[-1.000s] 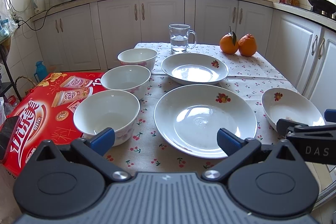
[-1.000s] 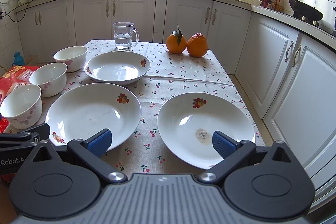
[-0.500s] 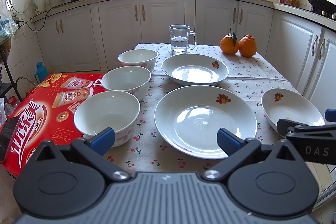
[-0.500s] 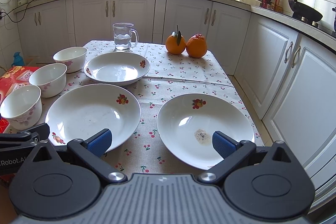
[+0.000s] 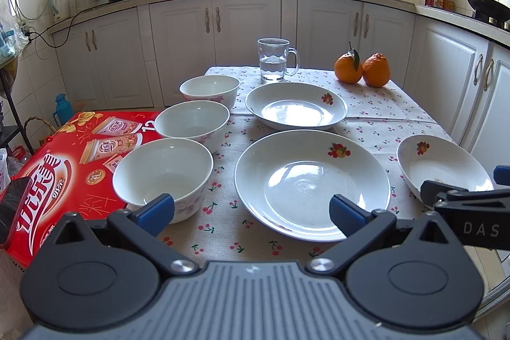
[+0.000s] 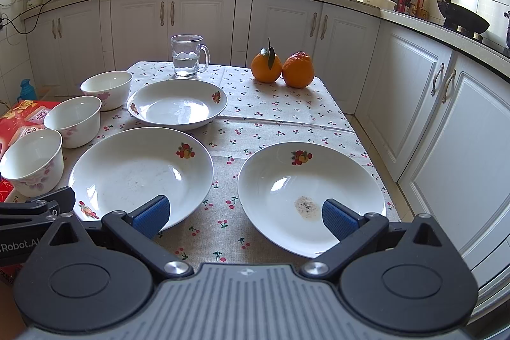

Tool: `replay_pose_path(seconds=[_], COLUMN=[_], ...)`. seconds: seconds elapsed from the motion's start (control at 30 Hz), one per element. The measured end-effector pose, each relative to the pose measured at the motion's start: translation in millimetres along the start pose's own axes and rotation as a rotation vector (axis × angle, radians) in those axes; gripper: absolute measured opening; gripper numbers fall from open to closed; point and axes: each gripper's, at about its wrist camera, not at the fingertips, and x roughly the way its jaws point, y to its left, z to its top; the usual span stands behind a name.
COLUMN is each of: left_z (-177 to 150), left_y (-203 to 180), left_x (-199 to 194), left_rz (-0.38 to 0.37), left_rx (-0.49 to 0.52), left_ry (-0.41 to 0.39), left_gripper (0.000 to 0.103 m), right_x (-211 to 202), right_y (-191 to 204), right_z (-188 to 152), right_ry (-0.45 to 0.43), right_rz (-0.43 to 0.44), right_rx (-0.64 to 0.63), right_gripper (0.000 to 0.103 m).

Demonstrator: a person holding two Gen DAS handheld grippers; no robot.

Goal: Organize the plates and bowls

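Hovering level, left claw (image 5: pixel 251 209) released over large plate (image 5: pixel 312 184), right claw (image 6: pixel 244 214) released.

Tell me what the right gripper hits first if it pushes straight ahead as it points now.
Probably the near rim of the soiled plate; the right gripper is open, aimed between both plates, height unclear.

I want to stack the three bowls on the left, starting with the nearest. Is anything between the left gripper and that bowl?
Nothing visible. The left gripper is open, and the nearest bowl sits just ahead of its left finger with only tablecloth between. The large plate lies to the right, apart from the bowl.
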Motion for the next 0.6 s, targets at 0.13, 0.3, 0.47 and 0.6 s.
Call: replay_pose_path(seconds=[0.13,0.3,0.47,0.6], left_z=[-0.1,-0.1,-0.2,0.5], left_y=[0.1,0.0,0.1,0.2], left_x=[0.0,0.0,0.0,-0.7], left_rz=[0.0,-0.001,-0.001,0.001], left_rx=[0.0,0.0,0.0,0.001], left_ry=[0.0,0.0,0.0,0.001], left_gripper=[0.102,0.102,0.102,0.102], right_x=[0.1,-0.6,-0.8,-0.7], right_y=[0.6,-0.5,-0.3,-0.4], right_z=[-0.2,0.7,0.6,0.7], right_ry=[0.001,0.0,0.0,0.001], right_rz=[0.001,0.0,0.0,0.0], right_rx=[0.0,0.0,0.0,0.0], right_gripper=[0.103,0.103,0.103,0.103])
